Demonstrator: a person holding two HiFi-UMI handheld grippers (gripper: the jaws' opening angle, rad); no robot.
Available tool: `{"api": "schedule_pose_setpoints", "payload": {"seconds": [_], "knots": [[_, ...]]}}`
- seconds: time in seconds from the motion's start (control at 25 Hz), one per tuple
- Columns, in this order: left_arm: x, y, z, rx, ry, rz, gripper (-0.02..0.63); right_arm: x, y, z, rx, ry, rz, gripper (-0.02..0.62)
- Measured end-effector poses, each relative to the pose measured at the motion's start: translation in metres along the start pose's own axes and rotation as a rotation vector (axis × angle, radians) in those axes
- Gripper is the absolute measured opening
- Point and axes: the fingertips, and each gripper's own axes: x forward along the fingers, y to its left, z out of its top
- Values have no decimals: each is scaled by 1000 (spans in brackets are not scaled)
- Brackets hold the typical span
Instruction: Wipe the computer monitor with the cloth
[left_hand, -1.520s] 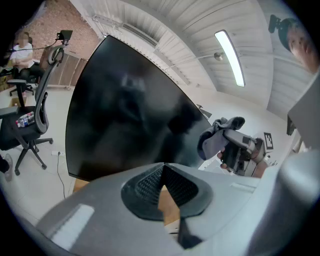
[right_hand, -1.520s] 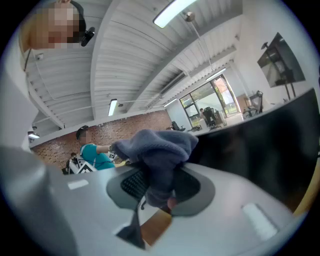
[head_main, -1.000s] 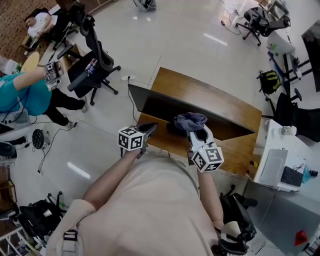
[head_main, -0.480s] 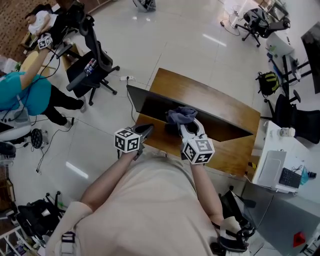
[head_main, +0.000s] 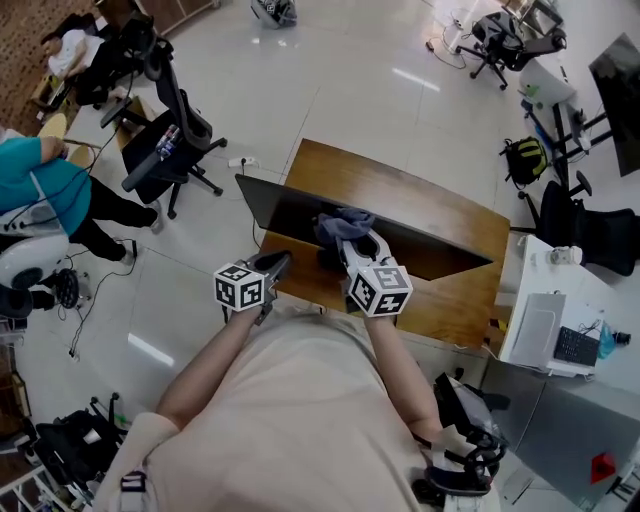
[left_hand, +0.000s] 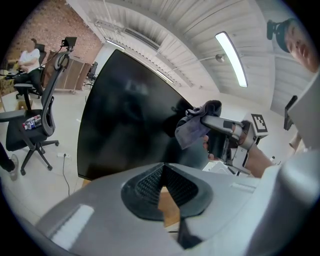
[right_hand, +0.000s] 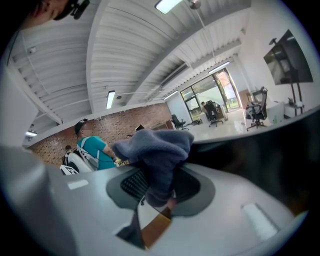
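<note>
A black computer monitor (head_main: 290, 212) stands on a wooden desk (head_main: 440, 215), its dark screen (left_hand: 125, 120) facing me. My right gripper (head_main: 350, 238) is shut on a bunched grey-blue cloth (head_main: 342, 222) and holds it against the upper middle of the screen. In the right gripper view the cloth (right_hand: 156, 152) bulges out of the jaws, with the monitor's top edge (right_hand: 260, 150) behind it. The left gripper view shows the same cloth (left_hand: 192, 131) on the screen. My left gripper (head_main: 275, 264) hangs by the monitor's lower left, shut with nothing in it (left_hand: 162, 172).
A black office chair (head_main: 165, 140) and a person in a teal shirt (head_main: 45, 185) are on the floor to the left. A white side table with a laptop (head_main: 540, 325) stands at the right, and a backpack (head_main: 522, 158) lies beyond it.
My right gripper has carried the cloth leftward across the screen. The left gripper has drifted a little left and down. The person in teal has lowered an arm.
</note>
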Motion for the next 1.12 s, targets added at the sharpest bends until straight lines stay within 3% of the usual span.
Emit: {"api": "schedule_pose_setpoints", "payload": {"seconds": [1.12], "knots": [[17,-23,-13,27,32,-9,3,-53,-58,6,73,-79,-81,116]]}}
